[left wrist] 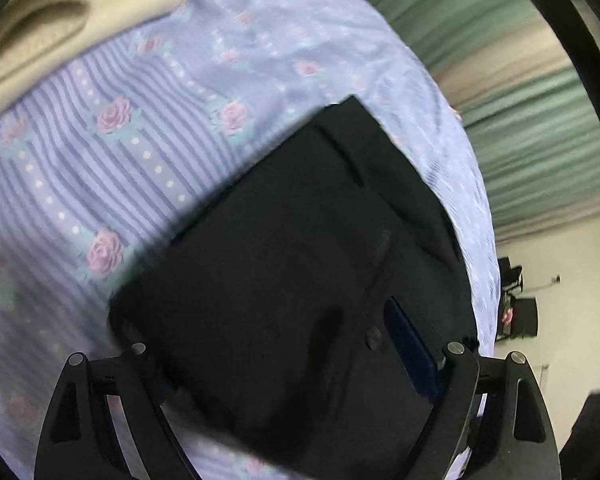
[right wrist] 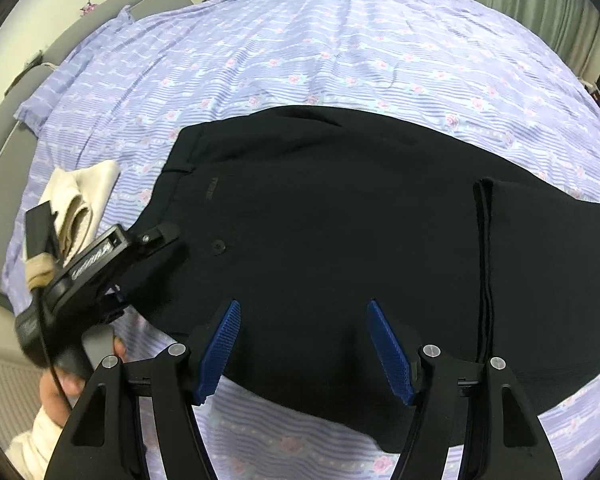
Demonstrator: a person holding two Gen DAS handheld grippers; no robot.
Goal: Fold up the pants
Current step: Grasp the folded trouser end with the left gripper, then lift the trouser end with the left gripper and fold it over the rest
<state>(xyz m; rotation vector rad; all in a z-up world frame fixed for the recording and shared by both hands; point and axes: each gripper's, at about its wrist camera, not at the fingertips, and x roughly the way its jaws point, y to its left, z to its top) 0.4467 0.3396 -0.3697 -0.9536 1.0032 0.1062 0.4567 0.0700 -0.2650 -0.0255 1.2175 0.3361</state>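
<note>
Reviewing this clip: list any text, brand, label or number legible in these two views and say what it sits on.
No text can be read with certainty.
White lettering on the left gripper body: upside down and blurred, unreadable.
Small woven label on the black pants below the waistband: dark on dark, unreadable.
Floral bedsheet, beige cloth and right gripper: no text visible.

left tongs (right wrist: 148,264): tilted down, jaws spread, nothing clamped, at pants' (right wrist: 320,220) waist end | right tongs (right wrist: 304,352): pitched steeply down, jaws apart, blue pads (right wrist: 220,350) clear of cloth, over pants' near edge | left hand (right wrist: 60,384): around handle, pale sleeve (right wrist: 32,440) at wrist
</note>
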